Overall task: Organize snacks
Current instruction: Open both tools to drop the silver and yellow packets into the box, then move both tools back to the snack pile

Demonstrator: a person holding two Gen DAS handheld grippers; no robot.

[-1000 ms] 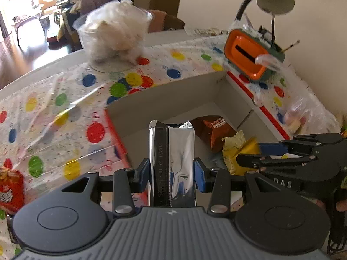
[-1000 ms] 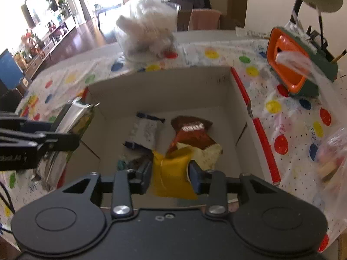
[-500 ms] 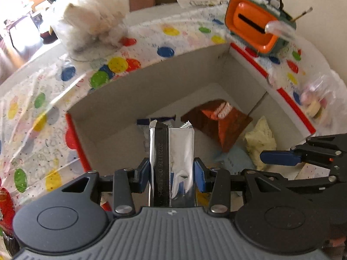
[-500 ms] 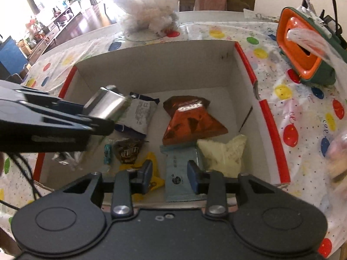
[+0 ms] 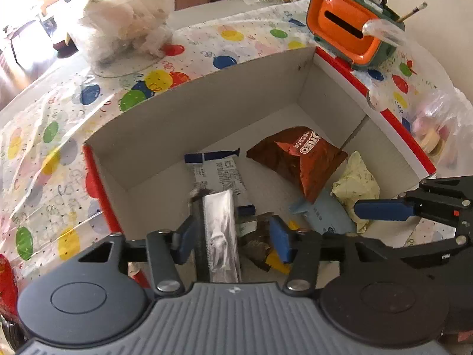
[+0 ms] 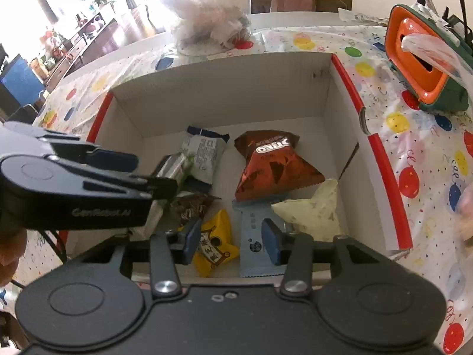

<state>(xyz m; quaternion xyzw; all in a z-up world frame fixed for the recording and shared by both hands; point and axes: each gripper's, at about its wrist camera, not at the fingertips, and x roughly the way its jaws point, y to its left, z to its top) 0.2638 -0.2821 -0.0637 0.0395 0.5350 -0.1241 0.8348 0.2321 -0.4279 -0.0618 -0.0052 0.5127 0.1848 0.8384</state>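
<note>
One cardboard box is sitting here, holding seven snack packets: one silver, one white, one Oreo, one brown, one yellow, one blue, one cream.

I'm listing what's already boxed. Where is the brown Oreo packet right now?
The Oreo packet lies in the cardboard box, toward its far right, right of the white wrapped bar and overlapping the light blue packet.

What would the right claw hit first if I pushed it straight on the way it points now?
Probably the light blue packet on the box floor, with the yellow packet beside it. Both lie right ahead of the open right claw, whose jaws have just been opening and hold nothing. Depth is hard to judge.
</note>
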